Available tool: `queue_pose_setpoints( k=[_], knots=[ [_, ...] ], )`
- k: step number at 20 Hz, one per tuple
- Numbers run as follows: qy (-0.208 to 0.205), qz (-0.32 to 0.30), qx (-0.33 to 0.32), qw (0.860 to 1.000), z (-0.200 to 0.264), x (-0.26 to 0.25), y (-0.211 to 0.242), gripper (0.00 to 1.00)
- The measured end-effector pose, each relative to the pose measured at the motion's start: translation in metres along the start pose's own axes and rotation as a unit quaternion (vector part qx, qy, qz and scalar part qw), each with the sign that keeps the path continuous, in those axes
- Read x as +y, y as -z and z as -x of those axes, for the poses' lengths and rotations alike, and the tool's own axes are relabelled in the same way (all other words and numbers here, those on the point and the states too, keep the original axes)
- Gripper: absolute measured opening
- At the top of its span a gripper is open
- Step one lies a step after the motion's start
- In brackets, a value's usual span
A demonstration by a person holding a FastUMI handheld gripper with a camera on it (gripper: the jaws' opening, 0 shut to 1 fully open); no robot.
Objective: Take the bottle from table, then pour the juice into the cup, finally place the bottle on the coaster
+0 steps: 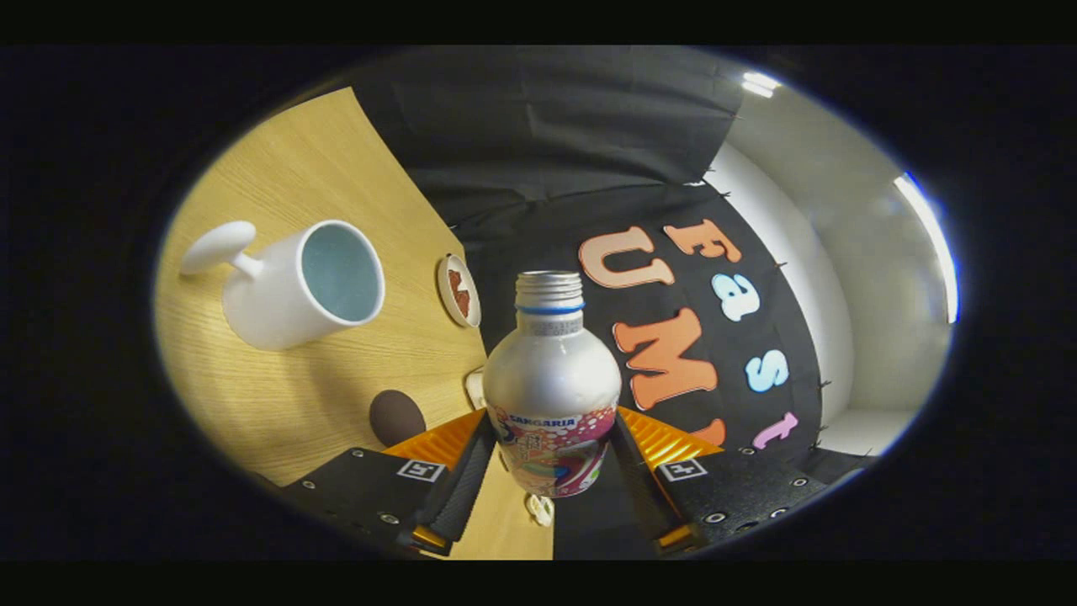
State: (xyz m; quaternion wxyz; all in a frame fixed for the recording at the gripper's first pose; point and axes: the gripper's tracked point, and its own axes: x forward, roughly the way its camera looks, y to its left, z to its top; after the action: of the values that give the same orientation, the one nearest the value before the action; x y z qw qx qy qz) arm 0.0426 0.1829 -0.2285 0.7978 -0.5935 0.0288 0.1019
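Note:
A silver bottle [551, 379] with a colourful label and an uncapped threaded neck sits between my two fingers, and my gripper [551, 450] is shut on its lower body. The whole view is rolled, so the wooden table [336, 396] stands tilted to the left of the bottle. A white cup [299, 284] with a pale blue inside and a white handle stands on that table, beyond and to the left of the fingers. A small round white coaster [458, 290] with a brown pattern lies between the cup and the bottle's neck.
A dark brown oval object [397, 417] lies on the table just ahead of the left finger. A small white item [475, 387] peeks out beside the bottle. The black booth wall and a white wall [841, 320] stand behind.

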Motion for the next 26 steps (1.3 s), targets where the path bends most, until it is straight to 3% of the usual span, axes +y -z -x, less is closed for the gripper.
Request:
queue_pose_setpoints(
  k=[12,26],
  knots=[
    [0.008,0.127,-0.031,0.991,-0.009,0.003,-0.014,0.77],
    [0.022,0.246,-0.046,0.968,-0.015,-0.005,-0.015,0.77]
  ],
)
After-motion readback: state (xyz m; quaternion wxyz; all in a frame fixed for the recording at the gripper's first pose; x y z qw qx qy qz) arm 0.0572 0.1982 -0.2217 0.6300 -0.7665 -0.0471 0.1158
